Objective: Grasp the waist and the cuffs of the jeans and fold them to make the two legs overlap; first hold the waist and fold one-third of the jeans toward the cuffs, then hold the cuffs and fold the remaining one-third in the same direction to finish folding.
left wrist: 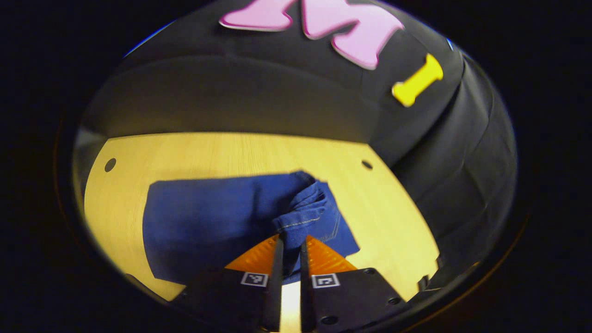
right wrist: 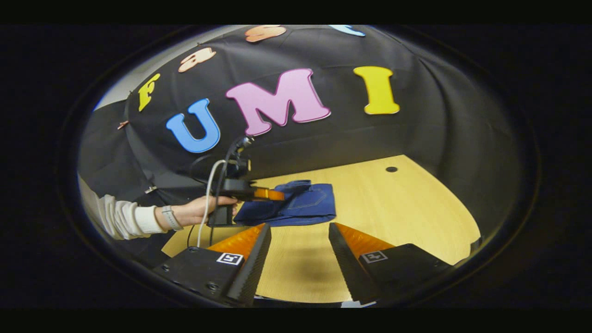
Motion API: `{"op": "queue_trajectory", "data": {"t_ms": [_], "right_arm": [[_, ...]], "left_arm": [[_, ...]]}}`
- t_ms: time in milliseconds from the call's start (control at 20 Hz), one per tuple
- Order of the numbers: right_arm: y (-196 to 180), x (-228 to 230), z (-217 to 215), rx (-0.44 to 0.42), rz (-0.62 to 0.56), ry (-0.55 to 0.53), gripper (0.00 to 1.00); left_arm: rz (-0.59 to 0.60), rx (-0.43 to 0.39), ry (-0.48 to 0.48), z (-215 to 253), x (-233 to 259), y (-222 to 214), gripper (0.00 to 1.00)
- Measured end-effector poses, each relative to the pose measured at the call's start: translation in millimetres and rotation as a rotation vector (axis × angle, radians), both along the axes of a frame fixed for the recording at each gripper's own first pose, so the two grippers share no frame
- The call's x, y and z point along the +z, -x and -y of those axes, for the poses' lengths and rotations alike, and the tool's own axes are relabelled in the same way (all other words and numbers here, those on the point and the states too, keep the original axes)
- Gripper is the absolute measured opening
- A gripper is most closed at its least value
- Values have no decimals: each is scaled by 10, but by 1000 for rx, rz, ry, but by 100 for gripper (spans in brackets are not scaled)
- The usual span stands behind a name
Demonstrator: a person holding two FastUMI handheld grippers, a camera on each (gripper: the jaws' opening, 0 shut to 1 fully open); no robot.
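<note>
The blue jeans (left wrist: 208,222) lie partly folded on the light wooden table (left wrist: 231,152). In the left gripper view, my left gripper (left wrist: 291,240) is shut on a bunched, stitched edge of the denim (left wrist: 303,217), lifted a little above the flat part. In the right gripper view, the jeans (right wrist: 300,203) rest at the table's middle. There the left gripper (right wrist: 277,195) is held by a hand (right wrist: 199,210) at the jeans' left edge. My right gripper (right wrist: 299,231) stands open over bare table, short of the jeans, with nothing between its fingers.
A black cloth wall (right wrist: 323,138) closes the table's back and right side. Small round holes (left wrist: 110,164) mark the tabletop near its far corners. A cable (right wrist: 208,194) hangs from the left gripper, and a white sleeve (right wrist: 122,217) reaches in from the left.
</note>
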State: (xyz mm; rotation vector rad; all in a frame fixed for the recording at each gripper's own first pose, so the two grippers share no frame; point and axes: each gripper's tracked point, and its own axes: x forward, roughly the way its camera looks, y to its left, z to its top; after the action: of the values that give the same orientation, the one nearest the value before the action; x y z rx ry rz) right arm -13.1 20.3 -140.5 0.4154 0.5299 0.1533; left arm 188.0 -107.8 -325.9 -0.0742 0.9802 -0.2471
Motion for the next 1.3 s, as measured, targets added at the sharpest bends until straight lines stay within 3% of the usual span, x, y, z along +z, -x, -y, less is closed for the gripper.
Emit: {"op": "queue_trajectory", "data": {"t_ms": [100, 250, 350, 400, 450, 500, 550, 650, 850, 950, 1150, 1300], "right_arm": [[255, 47, 138, -45, -3, 26, 77], [647, 123, 317, -73, 5, 109, 78], [777, 227, 383, -79, 33, 171, 80], [798, 329, 379, -77, 52, 196, 81], [783, 418, 388, -80, 79, 220, 72], [739, 524, 384, -84, 112, 234, 83], [675, 640, 401, -96, 152, 244, 85], [527, 878, 372, -92, 231, 247, 99], [159, 1019, 393, -74, 358, 327, 99], [125, 1174, 426, -60, 413, 324, 98], [169, 1350, 307, 18, 472, 239, 98], [236, 1471, 242, 80, 531, 239, 98]], "left_arm": [[-38, -65, -100, 8, -181, 267, 46], [69, -89, -143, 50, -8, 440, 100], [237, -101, -217, -67, 437, 595, 92], [331, -99, -240, -131, 757, 725, 98], [407, -91, -240, -144, 1061, 895, 98], [474, -71, -235, -147, 1341, 1087, 97], [517, -55, -227, -146, 1577, 1276, 96], [575, 3, -225, -207, 2012, 1624, 96], [696, 172, -170, -135, 2930, 2208, 96], [768, 233, -187, -121, 3293, 2412, 96], [838, 253, -233, 92, 3728, 2737, 98], [871, 272, -280, 179, 3892, 2899, 97]]}}
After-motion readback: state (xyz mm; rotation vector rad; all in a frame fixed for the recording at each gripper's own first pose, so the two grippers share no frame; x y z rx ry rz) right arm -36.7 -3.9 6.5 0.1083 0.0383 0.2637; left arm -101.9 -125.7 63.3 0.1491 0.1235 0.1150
